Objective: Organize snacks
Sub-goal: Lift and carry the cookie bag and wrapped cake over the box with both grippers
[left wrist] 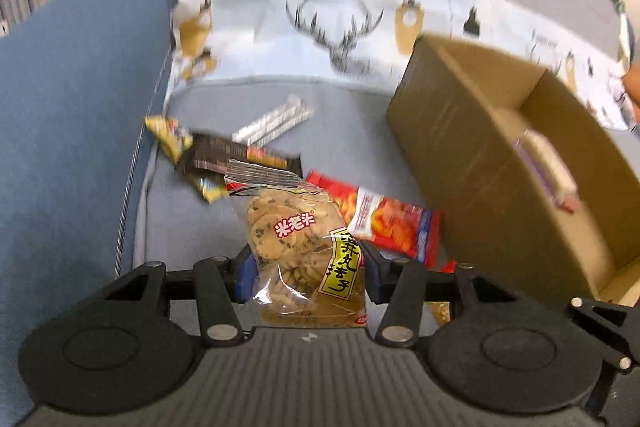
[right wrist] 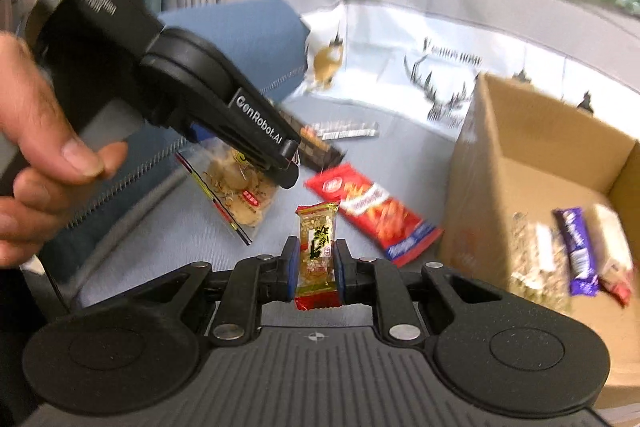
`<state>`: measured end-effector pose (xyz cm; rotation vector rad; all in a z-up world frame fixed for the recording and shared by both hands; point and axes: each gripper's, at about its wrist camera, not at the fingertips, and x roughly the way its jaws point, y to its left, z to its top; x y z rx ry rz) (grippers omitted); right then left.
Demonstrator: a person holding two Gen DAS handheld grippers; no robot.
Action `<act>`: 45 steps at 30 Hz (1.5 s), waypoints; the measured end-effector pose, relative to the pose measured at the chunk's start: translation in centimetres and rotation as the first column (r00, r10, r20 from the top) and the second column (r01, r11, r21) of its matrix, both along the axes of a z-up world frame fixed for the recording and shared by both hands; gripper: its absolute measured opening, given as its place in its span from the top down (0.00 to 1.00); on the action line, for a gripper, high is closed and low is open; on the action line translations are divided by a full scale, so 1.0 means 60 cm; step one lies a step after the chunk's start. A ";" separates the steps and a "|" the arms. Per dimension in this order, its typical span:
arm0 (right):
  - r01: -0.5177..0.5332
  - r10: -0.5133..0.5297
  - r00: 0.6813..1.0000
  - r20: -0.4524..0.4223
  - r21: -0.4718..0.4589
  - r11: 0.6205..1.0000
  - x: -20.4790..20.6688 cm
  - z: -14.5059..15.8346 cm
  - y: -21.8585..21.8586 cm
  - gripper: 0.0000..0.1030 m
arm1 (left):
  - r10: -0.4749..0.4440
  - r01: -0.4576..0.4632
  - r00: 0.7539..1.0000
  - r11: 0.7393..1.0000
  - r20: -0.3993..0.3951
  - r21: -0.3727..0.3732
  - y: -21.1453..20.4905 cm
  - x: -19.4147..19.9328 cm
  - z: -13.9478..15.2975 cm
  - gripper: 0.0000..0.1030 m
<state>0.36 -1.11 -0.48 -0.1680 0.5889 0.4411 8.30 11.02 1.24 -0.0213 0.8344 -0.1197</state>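
Left gripper (left wrist: 306, 267) clamps the cookie bag (left wrist: 296, 239) low centre; right gripper (right wrist: 317, 267) pinches a small peanut bar (right wrist: 318, 247), both lifted, presumably for the cardboard box (right wrist: 540, 155) at right.

Red chip packet (right wrist: 374, 215), brown box (right wrist: 532, 155).

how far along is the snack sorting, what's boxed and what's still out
Done: a few packets, one purple, lie in the cardboard box. In hand: left hand-held gripper grips a cookie bag; right hand-held gripper grips a small peanut bar. Left: the red packet, silver sticks and dark packets on the cushion.
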 end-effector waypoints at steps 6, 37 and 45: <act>-0.017 0.012 0.992 0.127 0.037 0.999 -0.025 0.053 -0.017 0.82 | 0.022 -0.020 0.995 0.999 0.100 -0.030 0.003 -0.010 0.025 0.45; 0.441 -0.479 0.851 0.217 0.203 0.874 0.079 0.149 -0.395 0.83 | -0.045 0.060 0.939 0.998 0.341 -0.032 -0.128 0.008 0.078 0.46; 0.455 -0.486 0.850 0.203 0.183 0.871 0.080 0.143 -0.410 0.83 | -0.137 0.145 0.899 0.989 0.416 0.012 -0.204 0.005 0.082 0.46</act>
